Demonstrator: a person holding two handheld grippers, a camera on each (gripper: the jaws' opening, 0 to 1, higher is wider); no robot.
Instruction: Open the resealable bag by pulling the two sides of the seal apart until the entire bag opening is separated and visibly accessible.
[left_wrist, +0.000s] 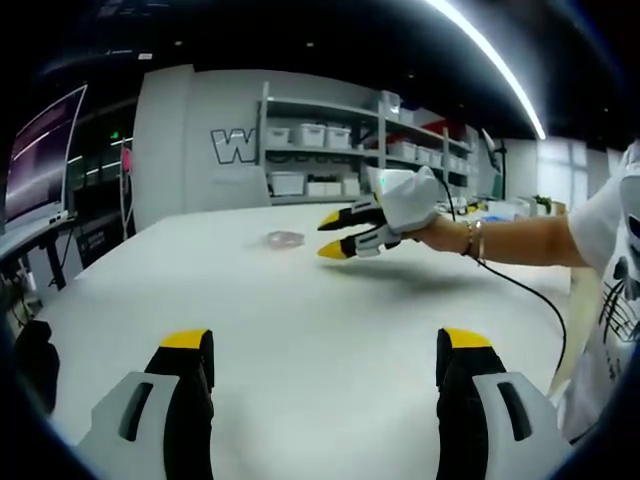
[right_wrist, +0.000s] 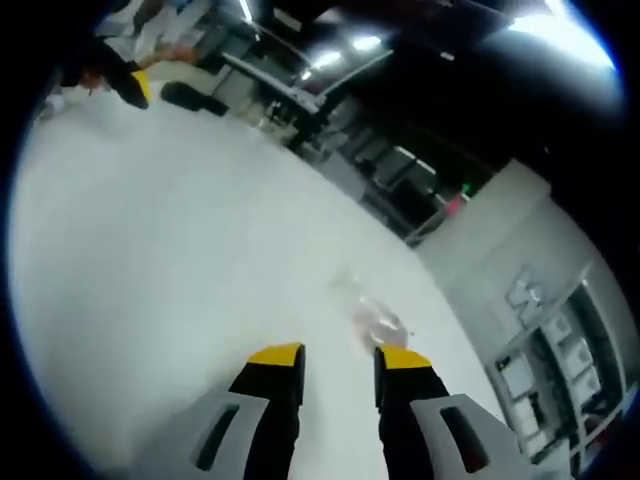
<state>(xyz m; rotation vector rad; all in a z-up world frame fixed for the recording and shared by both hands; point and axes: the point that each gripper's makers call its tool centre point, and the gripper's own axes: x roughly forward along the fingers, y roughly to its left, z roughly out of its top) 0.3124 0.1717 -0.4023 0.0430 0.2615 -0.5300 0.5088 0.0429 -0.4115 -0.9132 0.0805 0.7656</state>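
Clear plastic, the resealable bag (left_wrist: 285, 239) lies flat on the white bench (left_wrist: 300, 330), just ahead of the right gripper (right_wrist: 340, 357), whose jaws stand slightly parted and empty, while the wide-open left gripper (left_wrist: 325, 340) hangs well back.

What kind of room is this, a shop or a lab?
Probably a lab or workshop, not a shop. A big white table fills the middle, shelving with white storage bins lines the back wall, and a large screen stands at one side.
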